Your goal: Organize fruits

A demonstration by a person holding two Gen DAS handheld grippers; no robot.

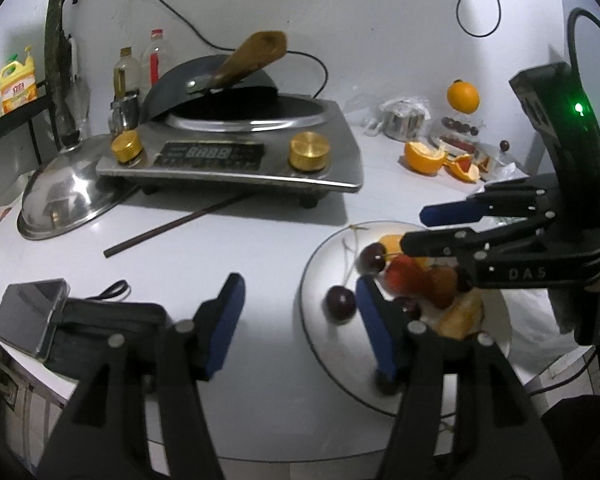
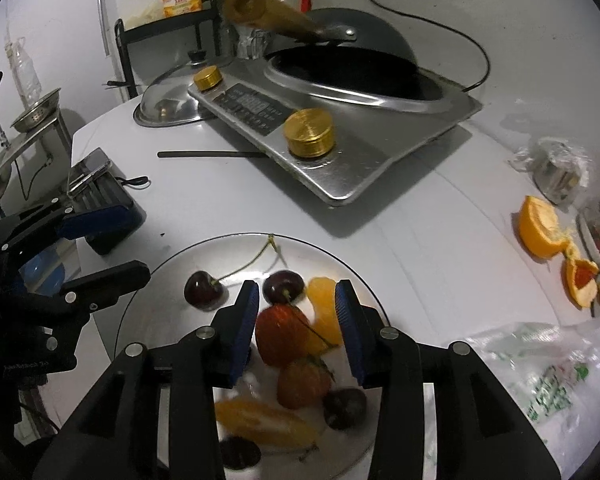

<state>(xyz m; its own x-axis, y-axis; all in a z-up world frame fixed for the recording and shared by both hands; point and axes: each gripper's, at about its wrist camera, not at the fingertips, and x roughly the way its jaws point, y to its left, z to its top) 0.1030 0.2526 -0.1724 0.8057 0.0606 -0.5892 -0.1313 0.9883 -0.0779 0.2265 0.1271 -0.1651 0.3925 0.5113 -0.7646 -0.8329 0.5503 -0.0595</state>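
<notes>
white counter (image 2: 228,200), right fingers (image 2: 246,320) apart over strawberry (image 2: 280,336), left fingers (image 1: 226,320) apart, empty

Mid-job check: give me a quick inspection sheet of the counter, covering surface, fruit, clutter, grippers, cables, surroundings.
Surface: white countertop, with orange peels lying at its right side.
Job's things: plate holding cherries, strawberries and orange segments; a whole orange stands at the back.
Clutter: induction cooker with wok, steel lid, chopstick, phone, plastic bag.
Grippers: left gripper open beside the plate's edge; right gripper open over the strawberries.
Cables: black cord hanging from a wall socket.
Surroundings: rack holding a detergent bottle.
</notes>
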